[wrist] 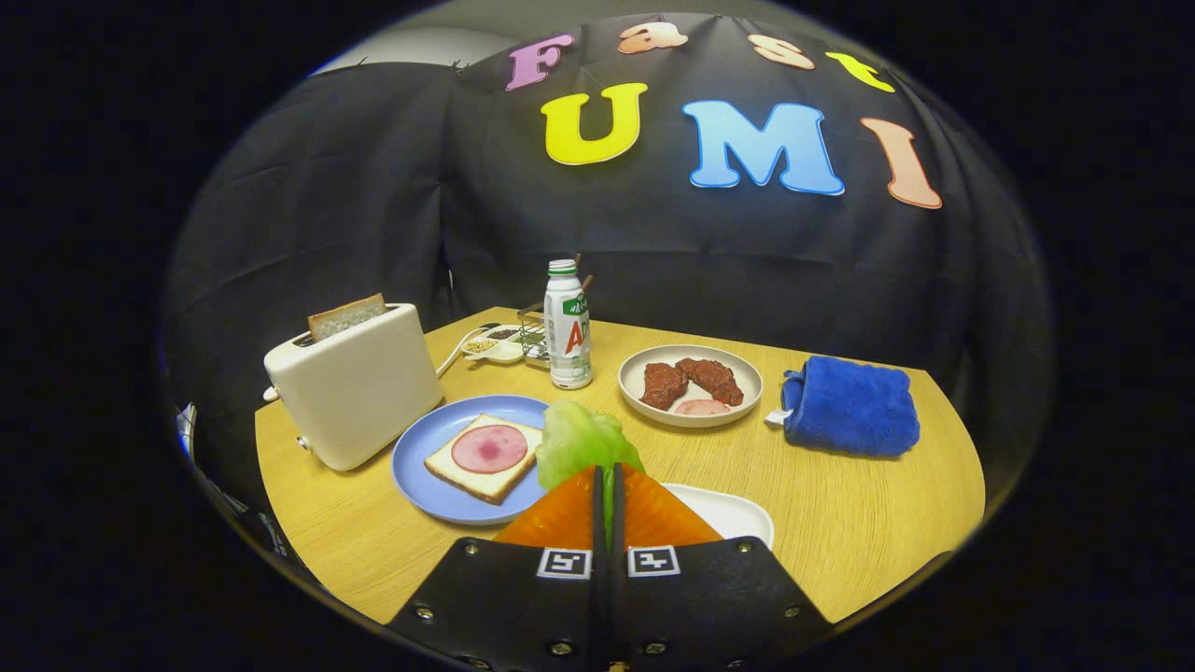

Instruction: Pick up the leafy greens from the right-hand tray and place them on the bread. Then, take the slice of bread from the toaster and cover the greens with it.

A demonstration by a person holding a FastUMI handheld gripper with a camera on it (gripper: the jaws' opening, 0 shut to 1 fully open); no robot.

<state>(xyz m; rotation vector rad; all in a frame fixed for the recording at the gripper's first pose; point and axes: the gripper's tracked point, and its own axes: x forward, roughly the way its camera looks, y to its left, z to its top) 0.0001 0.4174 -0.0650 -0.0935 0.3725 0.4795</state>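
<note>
Keeping fingers [608,490] clamped on leafy greens [583,441], carry left over bread [485,456], centre above ham slice [489,448], then release.

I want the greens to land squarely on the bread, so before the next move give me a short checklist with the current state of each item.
1. Grip: gripper fingers closed on the leafy greens: ok.
2. Greens lifted off the white tray: ok.
3. Target ready: bread slice with the ham round flat on the blue plate: ok.
4. Greens centred over the bread: not ok, they hang beside its right edge.
5. Toaster slice standing up, reachable later: ok.
6. Bottle clear of the path: ok.
</note>
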